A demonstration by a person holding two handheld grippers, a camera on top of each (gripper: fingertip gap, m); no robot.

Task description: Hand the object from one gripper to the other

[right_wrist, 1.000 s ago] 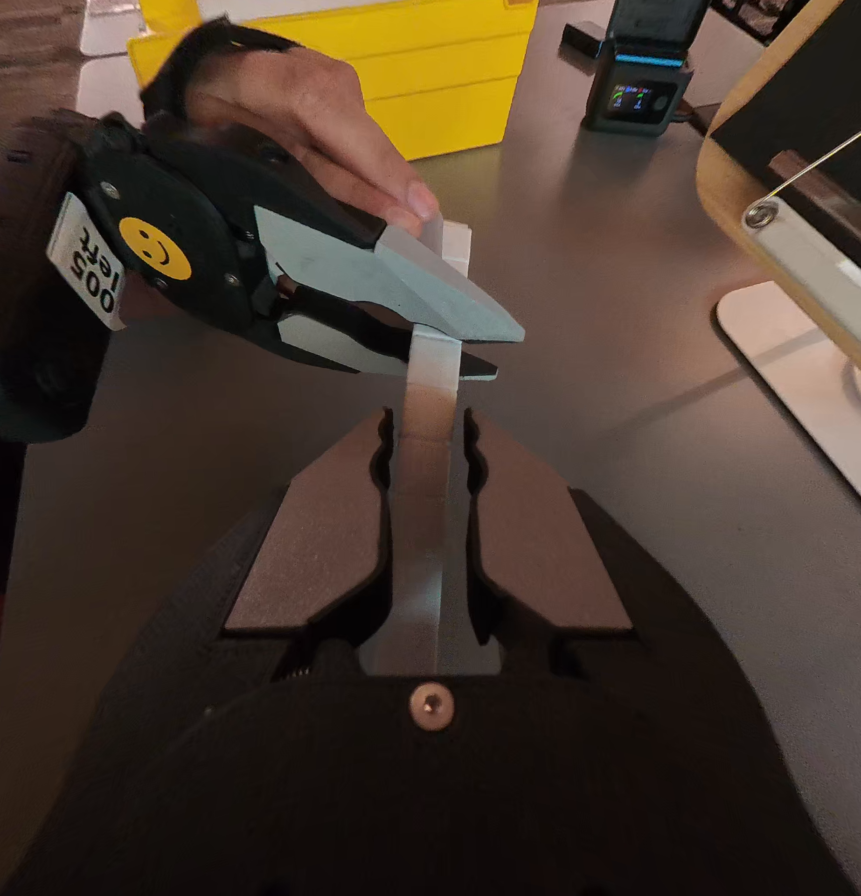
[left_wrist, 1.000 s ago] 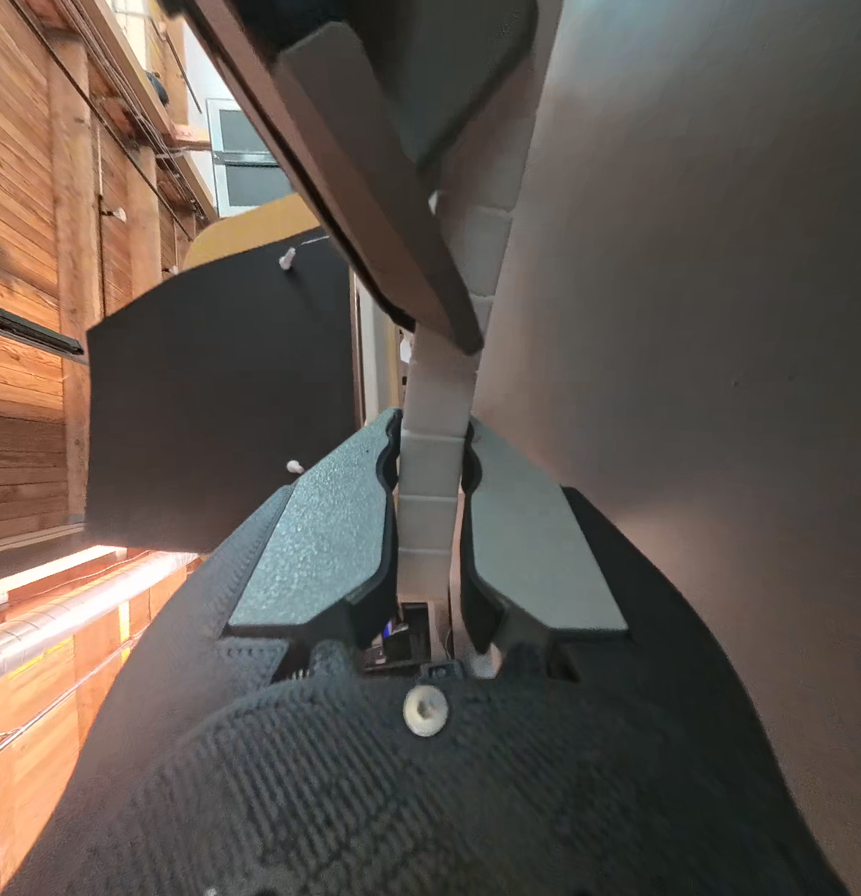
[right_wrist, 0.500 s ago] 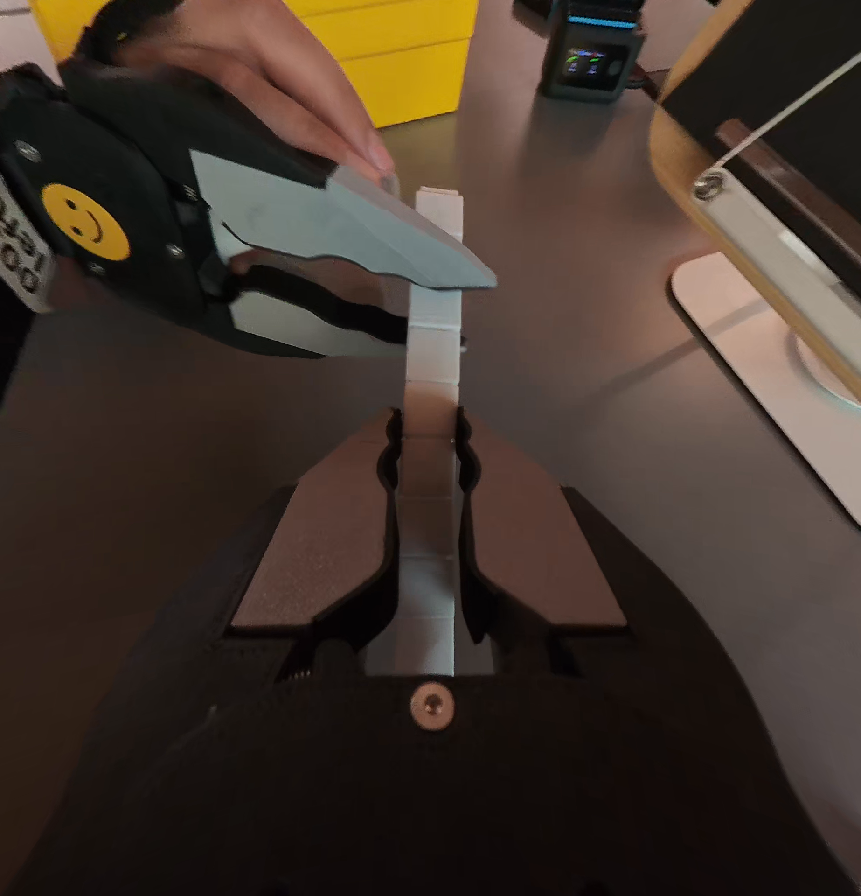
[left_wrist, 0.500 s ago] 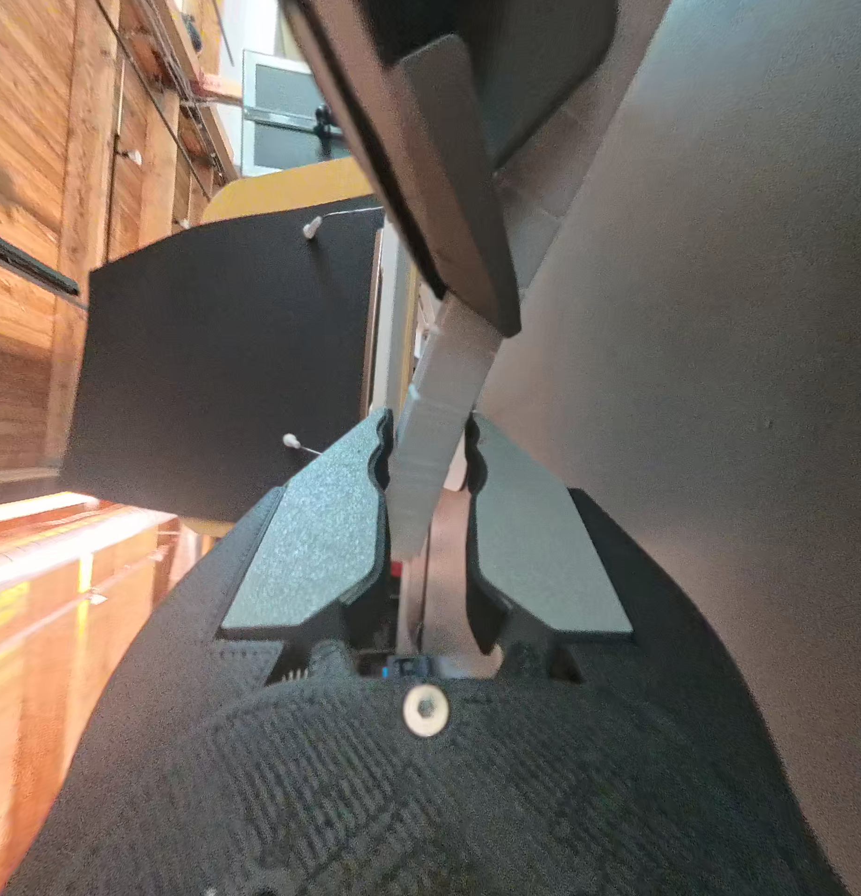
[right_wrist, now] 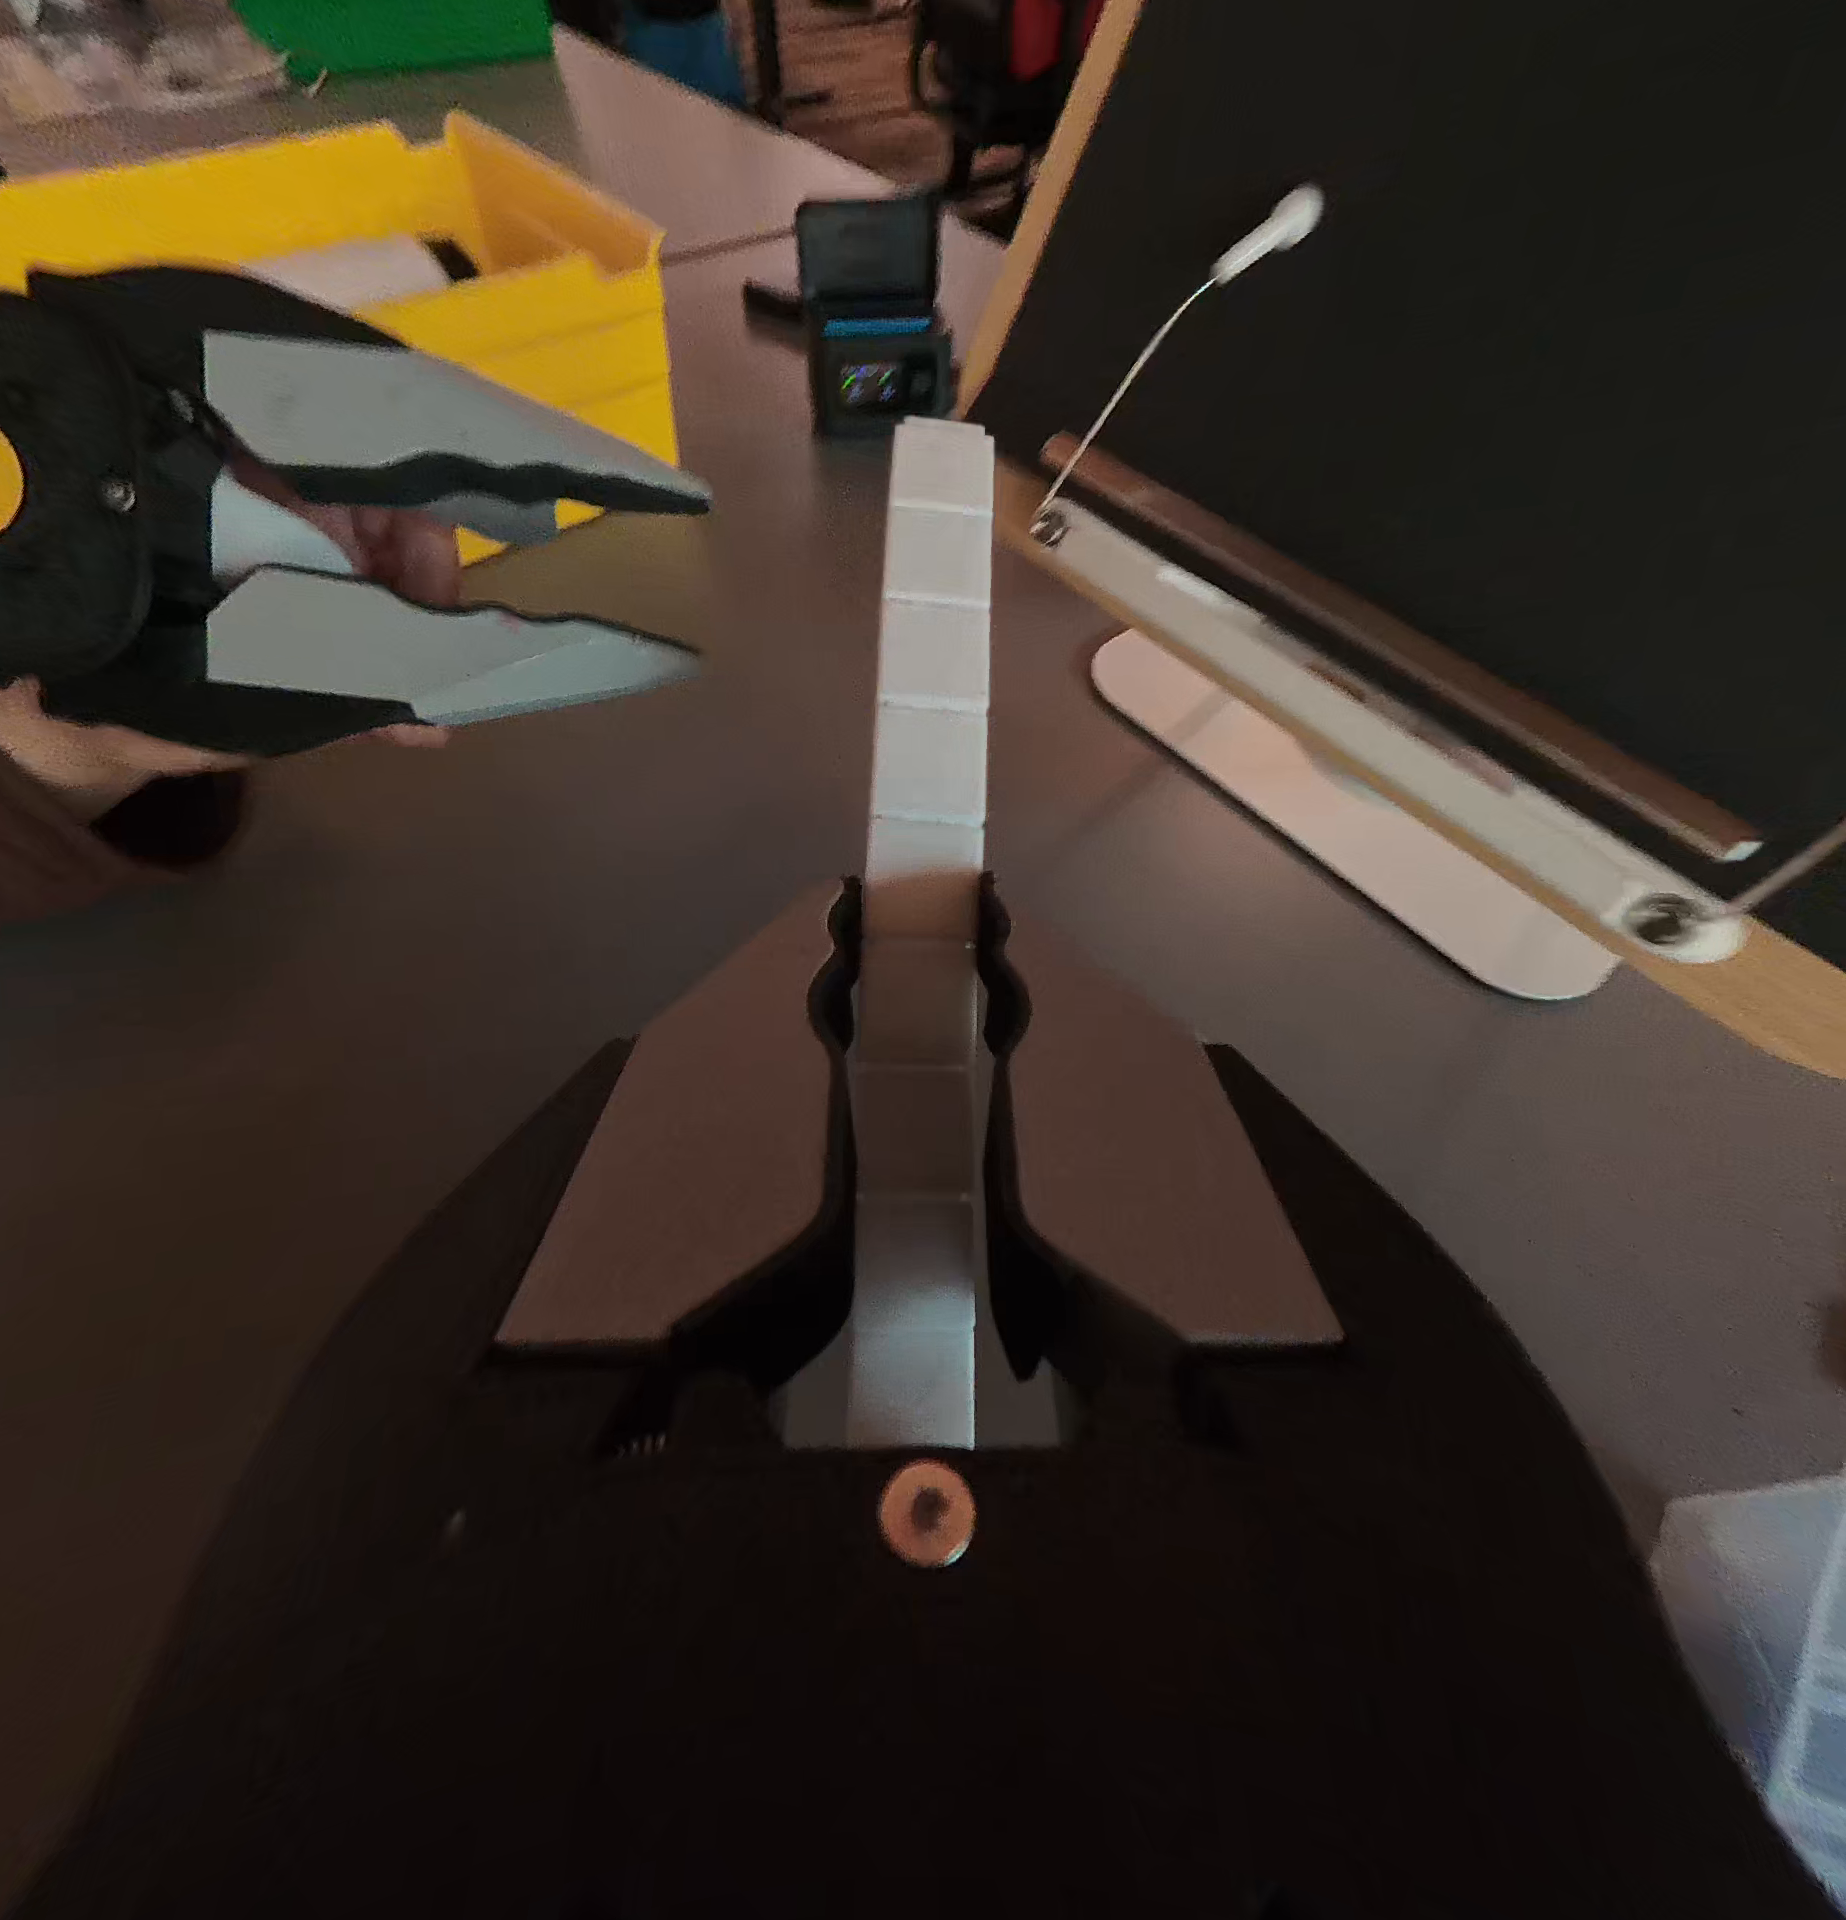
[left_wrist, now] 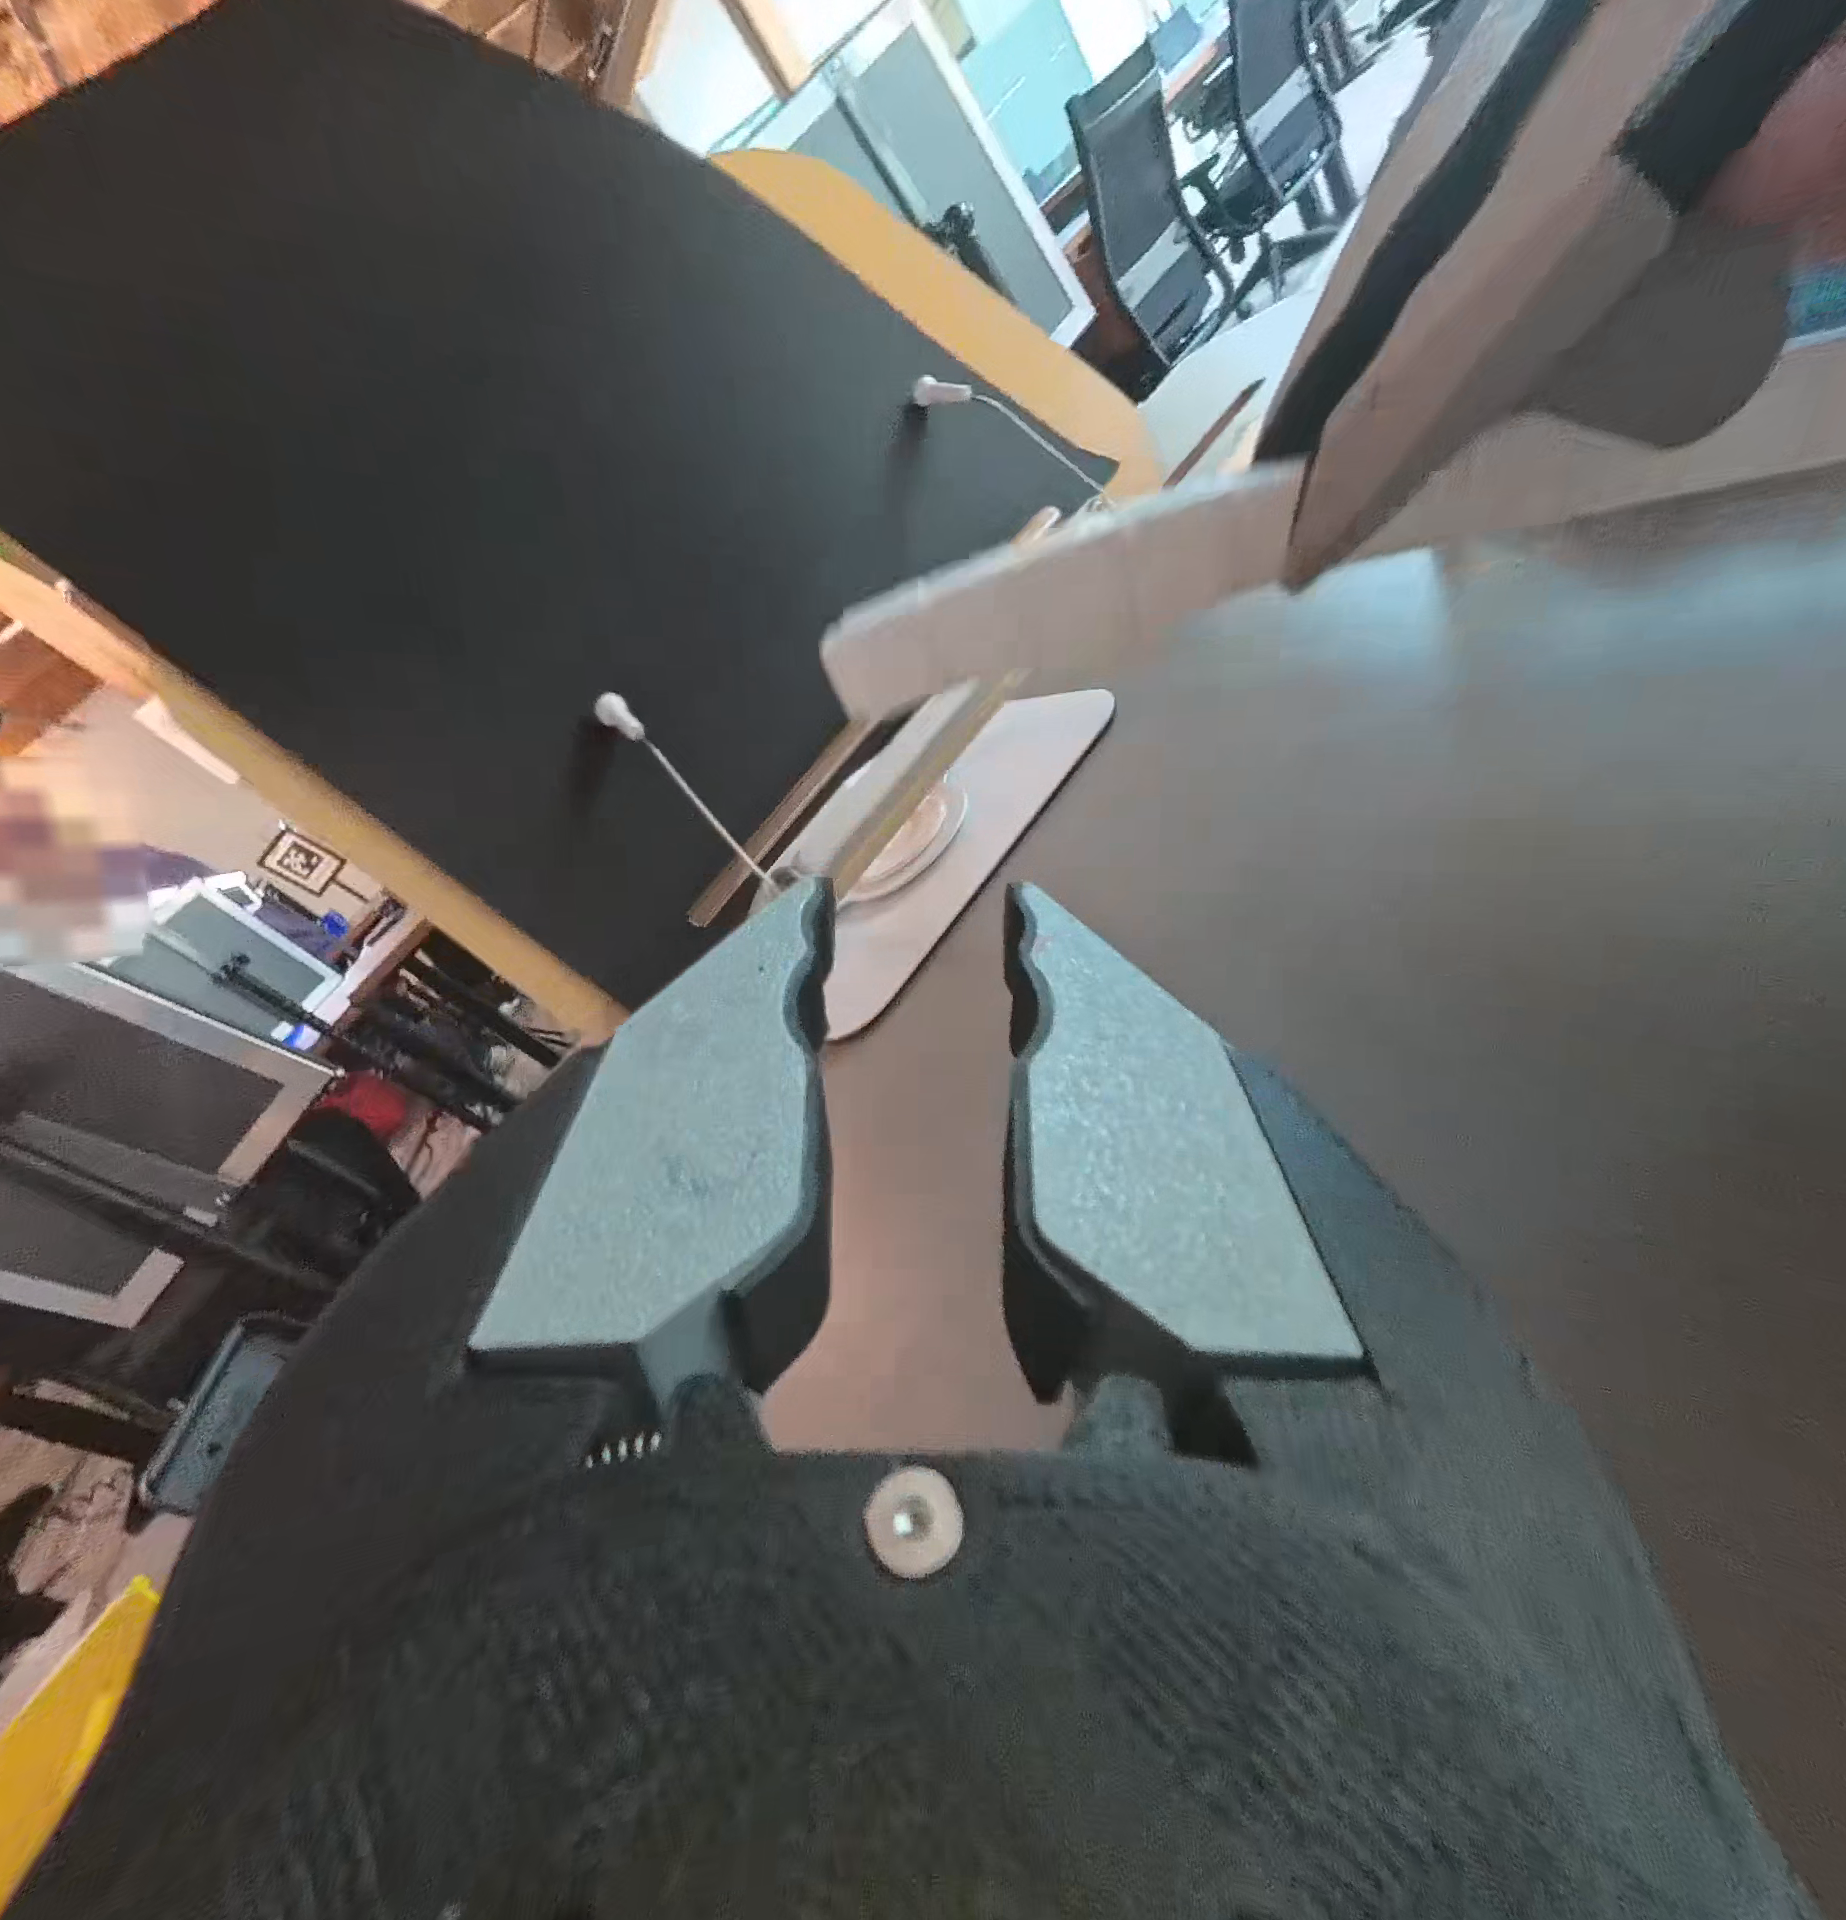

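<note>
bar [right_wrist: 929, 675] | clamped in right gripper [right_wrist: 919, 935], sticking out to 12 | left gripper [right_wrist: 690, 577] at 10, jaws apart, empty, clear of bar | handover looks done

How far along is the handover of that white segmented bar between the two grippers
It looks essentially done. The white segmented bar sits clamped in the right gripper, sticking out past its fingertips. The left gripper is open and empty, off to the side and clear of the bar, above the grey table. Nothing seems left of the transfer itself, beyond whatever the right gripper does with the bar.
</note>
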